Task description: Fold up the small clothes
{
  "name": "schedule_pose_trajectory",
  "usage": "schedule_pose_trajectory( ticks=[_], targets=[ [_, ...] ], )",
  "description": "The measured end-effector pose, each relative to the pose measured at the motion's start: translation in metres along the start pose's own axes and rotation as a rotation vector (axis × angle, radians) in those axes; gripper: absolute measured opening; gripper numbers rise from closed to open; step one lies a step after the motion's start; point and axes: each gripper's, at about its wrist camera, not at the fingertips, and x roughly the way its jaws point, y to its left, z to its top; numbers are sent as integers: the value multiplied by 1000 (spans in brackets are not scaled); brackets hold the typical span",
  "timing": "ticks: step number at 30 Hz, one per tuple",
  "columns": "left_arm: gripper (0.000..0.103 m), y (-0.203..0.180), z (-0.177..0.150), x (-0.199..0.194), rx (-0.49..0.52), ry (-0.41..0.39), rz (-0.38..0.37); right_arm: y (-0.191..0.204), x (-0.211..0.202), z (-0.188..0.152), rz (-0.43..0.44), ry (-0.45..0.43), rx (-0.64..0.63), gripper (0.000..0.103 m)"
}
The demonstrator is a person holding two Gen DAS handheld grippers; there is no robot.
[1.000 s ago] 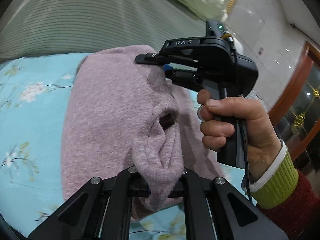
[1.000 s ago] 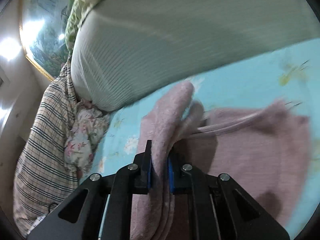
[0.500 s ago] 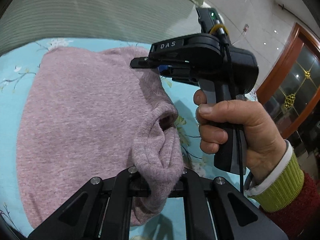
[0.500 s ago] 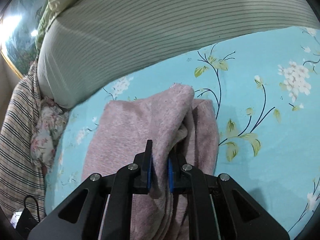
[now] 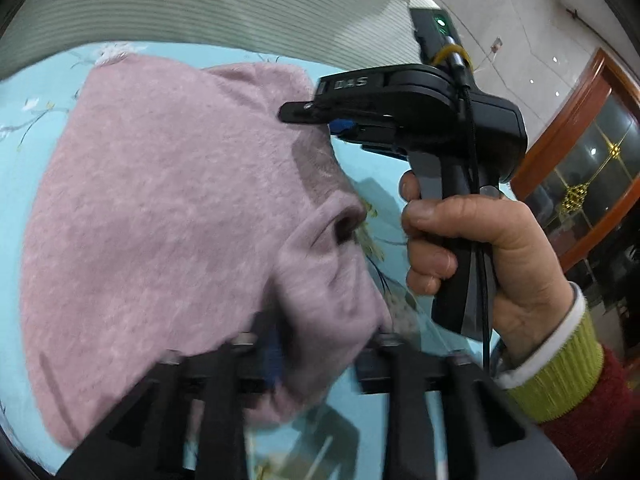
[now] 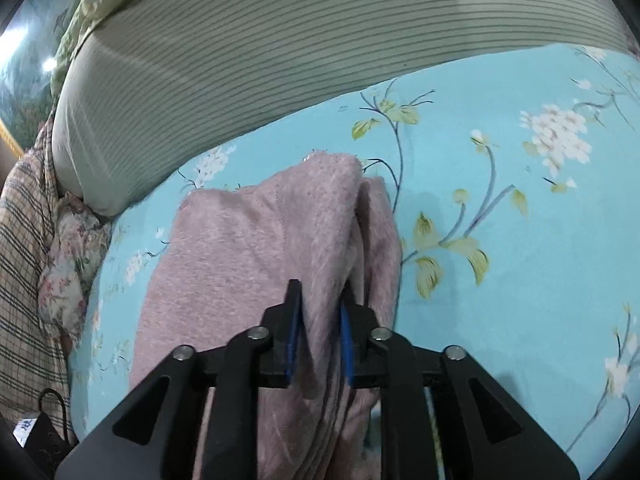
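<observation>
Left wrist view:
- My left gripper (image 5: 316,360): jaws opening, blurred; a bunched fold of the garment lies between them, the right finger apart from the cloth, the left one too blurred to tell.
- Pink knit garment (image 5: 160,220): folded, spread flat on the sheet (image 5: 24,92), filling the left and middle; a rolled cuff or neck opening stands up near my jaws.
- My right gripper (image 5: 332,122): far right, over the garment's far right edge, held by my right hand (image 5: 476,256); green cuff and red sleeve (image 5: 592,412) at the wrist.
- Striped bedding (image 5: 200,4): far, behind the sheet.

Right wrist view:
- My right gripper (image 6: 320,320): jaws opening, blue pads (image 6: 294,332) standing either side of a raised ridge of the garment (image 6: 240,248), grip loosening.
- Garment: lies left of centre on the turquoise floral sheet (image 6: 500,240), layered edges on its right side.
- Striped bedding (image 6: 320,40): far.
- Checked cloth (image 6: 20,240) and floral cushion (image 6: 68,264): far left.
</observation>
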Motion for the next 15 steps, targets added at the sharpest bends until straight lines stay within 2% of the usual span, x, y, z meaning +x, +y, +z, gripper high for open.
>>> schedule_pose_trajectory(
  ticks=[1,3,4,9,12,15],
  targets=[
    [49,3,-2,-8,-4,-8,-1,0,-5,-2,-5,-9,3,34],
    [56,13,-6,-29,-17,-28,1,-1,-19,-8,-16,-34,2,67],
    [62,16,-10,-35,-26,-34,3,-2,-24,-11,-12,-40,5,73],
    [74,65,-4,-81,-118,-92,56,-4,-33,-29,87,1,30,76],
    [75,92,2,-86,-177,-103,96,-7,-26,-36,105,31,36,76],
    [75,121,12,-81,-245,-79,87,-14,-15,-39,112,56,62,76]
  ],
)
